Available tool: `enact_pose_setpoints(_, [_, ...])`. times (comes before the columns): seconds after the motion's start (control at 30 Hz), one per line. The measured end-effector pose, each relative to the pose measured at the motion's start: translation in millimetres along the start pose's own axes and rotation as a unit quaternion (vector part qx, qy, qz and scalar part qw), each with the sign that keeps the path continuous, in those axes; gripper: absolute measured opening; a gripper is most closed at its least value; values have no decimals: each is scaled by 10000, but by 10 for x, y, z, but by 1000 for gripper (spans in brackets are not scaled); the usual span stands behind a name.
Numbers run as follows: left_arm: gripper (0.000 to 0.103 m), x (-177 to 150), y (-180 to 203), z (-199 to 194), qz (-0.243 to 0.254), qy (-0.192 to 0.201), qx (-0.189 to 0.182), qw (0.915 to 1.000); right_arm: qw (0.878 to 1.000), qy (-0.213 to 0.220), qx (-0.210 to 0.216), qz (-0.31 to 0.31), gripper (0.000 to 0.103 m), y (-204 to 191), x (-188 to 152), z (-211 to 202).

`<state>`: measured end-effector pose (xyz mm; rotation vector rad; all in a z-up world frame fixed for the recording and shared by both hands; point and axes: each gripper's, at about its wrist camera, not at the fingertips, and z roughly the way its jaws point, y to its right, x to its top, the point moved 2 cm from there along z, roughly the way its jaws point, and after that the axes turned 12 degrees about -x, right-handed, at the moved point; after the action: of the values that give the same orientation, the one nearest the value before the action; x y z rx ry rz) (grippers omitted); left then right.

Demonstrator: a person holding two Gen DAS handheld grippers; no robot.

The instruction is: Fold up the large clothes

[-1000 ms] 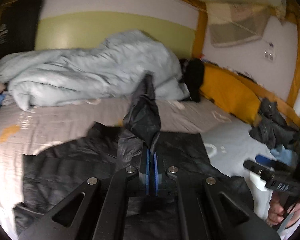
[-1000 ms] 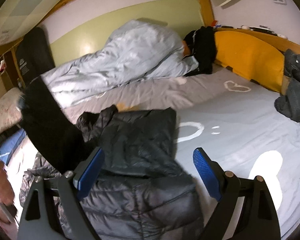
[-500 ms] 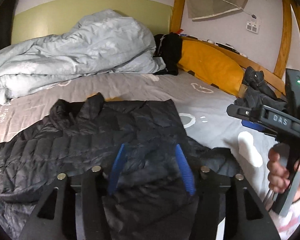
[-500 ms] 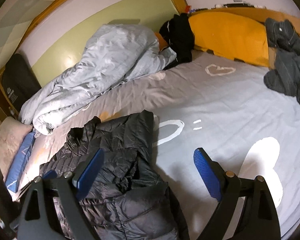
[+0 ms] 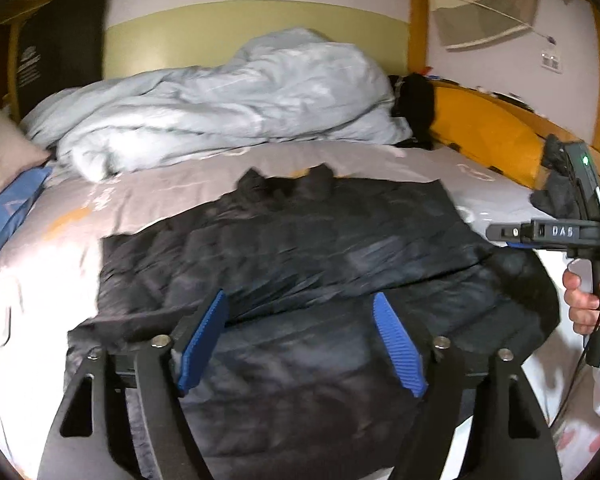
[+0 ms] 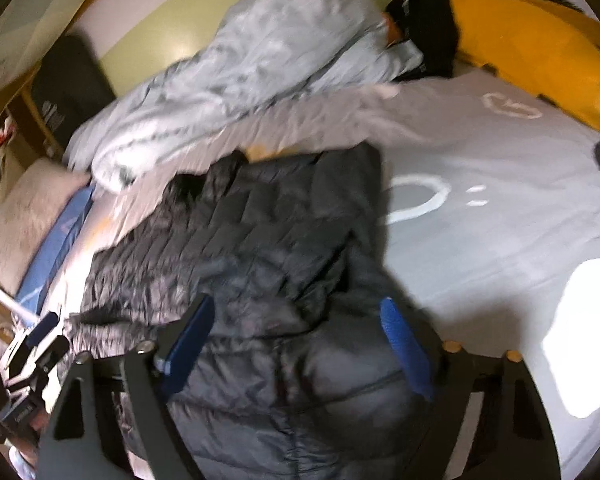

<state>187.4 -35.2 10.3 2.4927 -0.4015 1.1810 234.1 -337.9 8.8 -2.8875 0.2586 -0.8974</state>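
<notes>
Black quilted puffer jacket (image 5: 308, 240) is lying spread on the grey printed bedsheet (image 6: 500, 208), partly folded over itself, collar toward the crumpled pale-blue duvet (image 5: 220, 108). The left gripper (image 5: 300, 340) is hovering over the jacket's near part, its 2 blue-padded jaws having just been opening, apart with nothing pinched between them. The right gripper (image 6: 296, 344) (a bare hand (image 5: 584, 296) is holding its handle) is hanging over the jacket too, jaws having just been narrowing yet apart, gripping nothing.

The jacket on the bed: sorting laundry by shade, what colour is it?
Black quilted jacket, clearest in the right wrist view.
</notes>
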Motion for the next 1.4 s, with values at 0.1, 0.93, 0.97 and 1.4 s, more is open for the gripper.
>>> enact_pose_setpoints(0.1, [76,-120,-207,-57,-243,16,-21,9997,9994,-183,-132,-244,60,-102,-78,182])
enact_pose_setpoints(0.93, [77,-334,-372,-335,-241,307,313,9987,9917,836,-883,-420,83,-138,-33,-15])
enact_pose_setpoints(0.97, [79,-327,-334,-377,-172,365,354,9986,9906,1010,-801,-452,88,-164,-57,-137])
enact_pose_setpoints(1.4, [103,-266,-18,-815,175,943,562,9938,9764,2044,-346,-611,103,-514,-515,-954])
